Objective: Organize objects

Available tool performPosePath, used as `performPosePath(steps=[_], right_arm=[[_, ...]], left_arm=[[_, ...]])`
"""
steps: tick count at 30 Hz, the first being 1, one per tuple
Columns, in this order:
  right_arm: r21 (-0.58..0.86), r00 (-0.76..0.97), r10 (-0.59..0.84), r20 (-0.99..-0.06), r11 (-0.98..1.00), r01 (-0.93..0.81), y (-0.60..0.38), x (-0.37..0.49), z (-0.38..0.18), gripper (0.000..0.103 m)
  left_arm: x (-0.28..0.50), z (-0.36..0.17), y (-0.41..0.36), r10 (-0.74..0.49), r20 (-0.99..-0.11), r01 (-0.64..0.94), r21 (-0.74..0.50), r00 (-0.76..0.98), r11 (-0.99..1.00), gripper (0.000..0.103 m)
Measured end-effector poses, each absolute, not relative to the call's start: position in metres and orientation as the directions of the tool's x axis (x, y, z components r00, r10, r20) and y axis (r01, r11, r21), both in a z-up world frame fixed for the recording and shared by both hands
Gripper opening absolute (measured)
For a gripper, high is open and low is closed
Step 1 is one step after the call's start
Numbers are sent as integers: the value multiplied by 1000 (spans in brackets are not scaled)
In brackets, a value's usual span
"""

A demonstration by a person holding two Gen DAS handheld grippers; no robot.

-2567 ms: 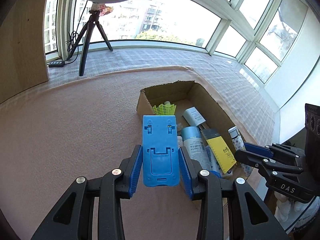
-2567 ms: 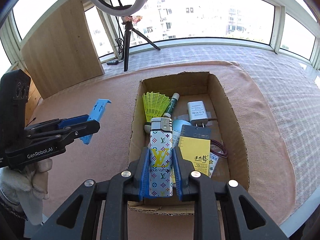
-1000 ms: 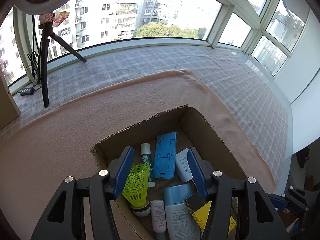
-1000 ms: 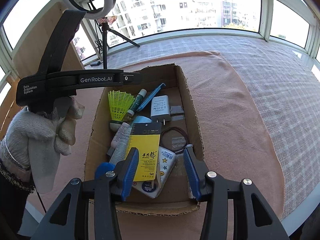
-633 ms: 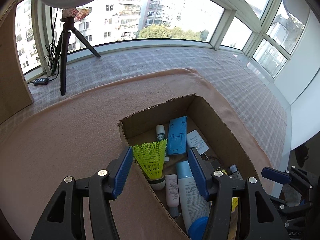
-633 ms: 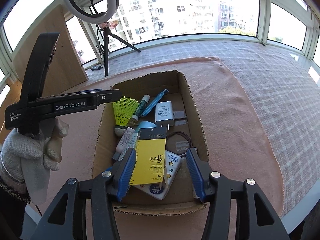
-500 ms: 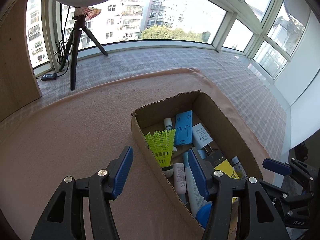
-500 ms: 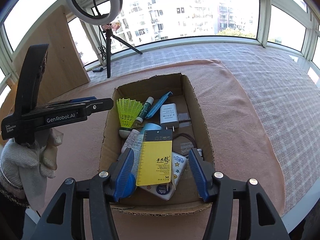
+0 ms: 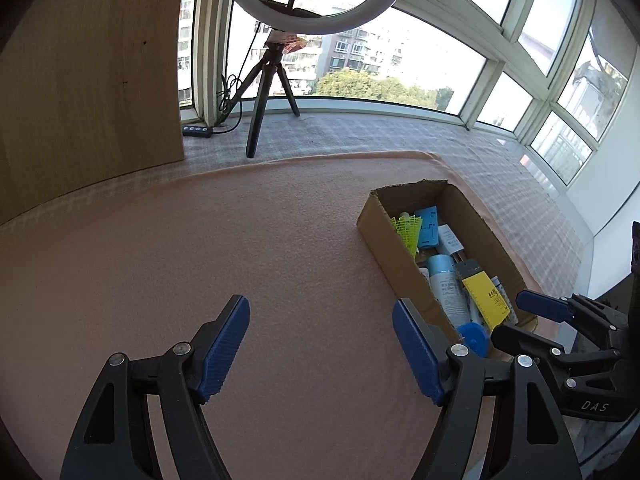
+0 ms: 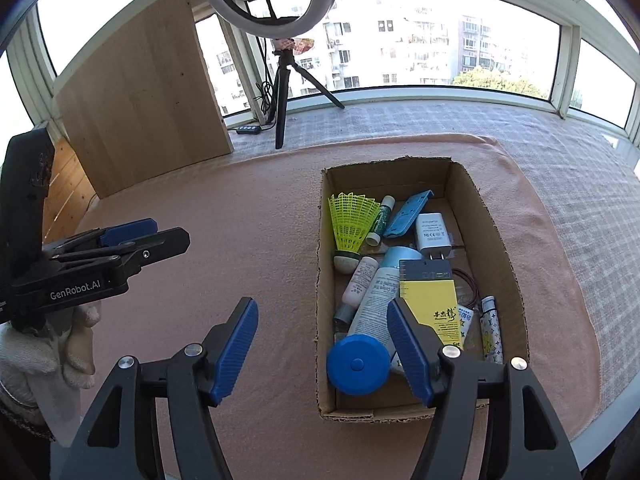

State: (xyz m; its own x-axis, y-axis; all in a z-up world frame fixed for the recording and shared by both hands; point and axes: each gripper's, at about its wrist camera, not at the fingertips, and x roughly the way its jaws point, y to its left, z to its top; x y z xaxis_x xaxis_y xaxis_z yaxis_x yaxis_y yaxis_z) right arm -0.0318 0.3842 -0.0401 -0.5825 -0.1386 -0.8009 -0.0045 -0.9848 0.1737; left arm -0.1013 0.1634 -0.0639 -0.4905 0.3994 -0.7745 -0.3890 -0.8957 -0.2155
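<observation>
Both grippers' fingers, just opening, gape empty, cardboard box (image 9: 492, 240) right of the left pair

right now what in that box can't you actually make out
- Cardboard box floor: mostly hidden in the right wrist view under piled items.
- White tube: label print too small to read in either view.
- Patterned lighter: lower end hidden behind the right gripper finger.
- Red cord: mostly tucked under the yellow card.
</observation>
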Motion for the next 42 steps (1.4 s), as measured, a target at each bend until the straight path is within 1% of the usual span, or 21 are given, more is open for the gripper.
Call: performPosePath(steps=[5, 7, 12, 16, 21, 24, 31, 37, 42], right_arm=[[160, -578, -157, -801, -986, 47, 342, -32, -36, 65], [160, -585, -168, -794, -985, 65, 325, -31, -33, 69], [154, -594, -191, -781, -982, 112, 286, -31, -27, 71], [139, -603, -189, -775, -982, 130, 259, -31, -27, 72], [147, -619, -201, -759, -980, 138, 238, -28, -27, 72], [131, -630, -192, -753, -981, 142, 227, -26, -28, 72], [151, -654, -215, -725, -977, 153, 212, -18, -29, 72], [150, -644, -204, -738, -979, 139, 206, -17, -33, 72], [132, -608, -172, -775, -985, 109, 203, -19, -39, 72]], left_arm=[[-77, -58, 119, 354, -779, -330, -200, -518, -923, 87], [-69, -55, 101, 329, -779, -302, -187, -534, -935, 90], [-51, -50, 61, 243, -787, -229, -132, -568, -964, 92], [-38, -46, 32, 199, -784, -185, -109, -588, -977, 92], [-25, -46, 4, 172, -783, -140, -109, -598, -984, 93], [-18, -47, -6, 156, -786, -131, -96, -598, -987, 93], [-4, -50, -22, 138, -788, -101, -96, -601, -990, 93], [-1, -52, -24, 136, -793, -94, -99, -594, -991, 93], [-2, -54, -25, 136, -795, -91, -102, -592, -991, 94]])
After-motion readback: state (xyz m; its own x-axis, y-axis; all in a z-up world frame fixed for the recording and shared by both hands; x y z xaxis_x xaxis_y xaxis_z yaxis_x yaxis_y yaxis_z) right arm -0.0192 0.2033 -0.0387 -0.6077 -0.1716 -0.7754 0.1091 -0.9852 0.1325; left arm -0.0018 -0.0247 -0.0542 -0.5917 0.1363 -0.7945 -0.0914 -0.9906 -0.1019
